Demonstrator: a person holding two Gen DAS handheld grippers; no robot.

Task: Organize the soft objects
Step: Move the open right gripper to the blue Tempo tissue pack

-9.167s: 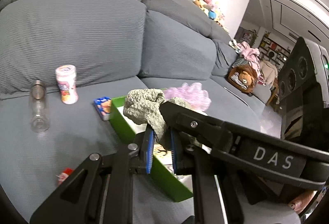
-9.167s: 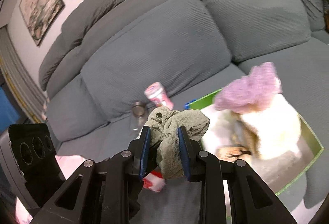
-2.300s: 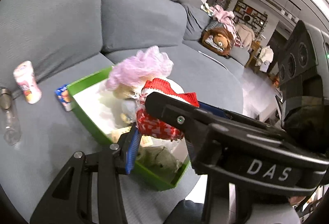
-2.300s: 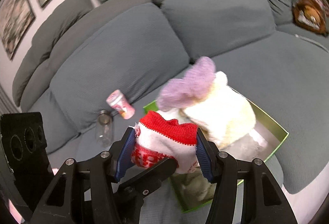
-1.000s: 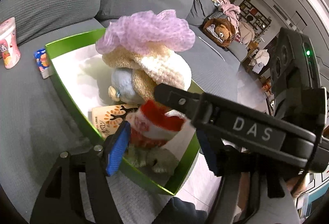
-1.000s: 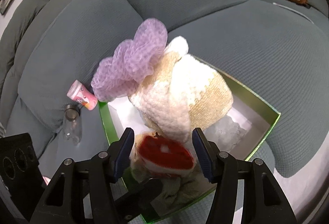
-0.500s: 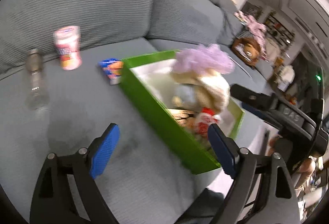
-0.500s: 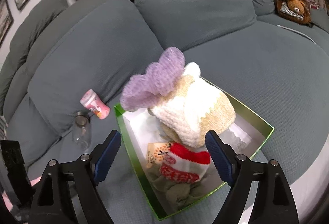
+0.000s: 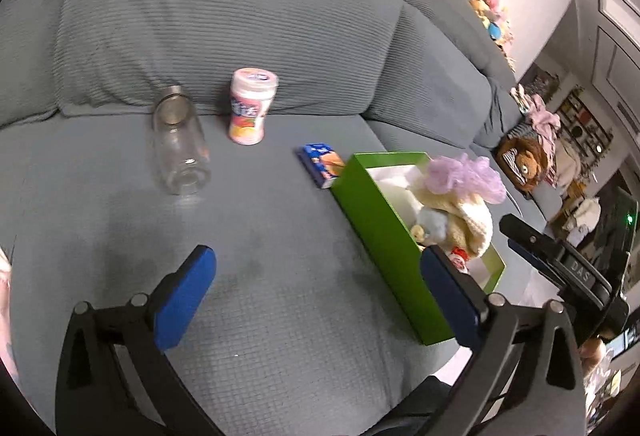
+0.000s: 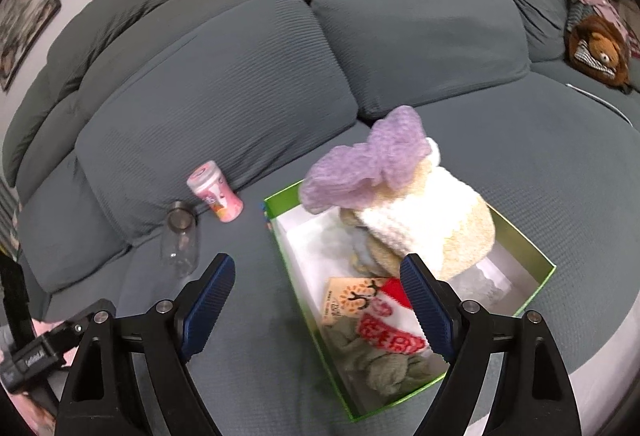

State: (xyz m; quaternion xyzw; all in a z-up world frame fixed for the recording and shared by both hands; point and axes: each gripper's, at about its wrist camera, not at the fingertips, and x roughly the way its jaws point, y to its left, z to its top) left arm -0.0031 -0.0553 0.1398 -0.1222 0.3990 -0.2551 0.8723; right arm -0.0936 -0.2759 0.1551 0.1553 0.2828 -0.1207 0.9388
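Grey sofa with green box

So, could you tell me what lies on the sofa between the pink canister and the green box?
A small blue carton lies there, right by the green box, clearest in the left wrist view.

Green box on the sofa seat – purple scrunchie atop cream knit hat, red-white sock over olive cloth nearest.
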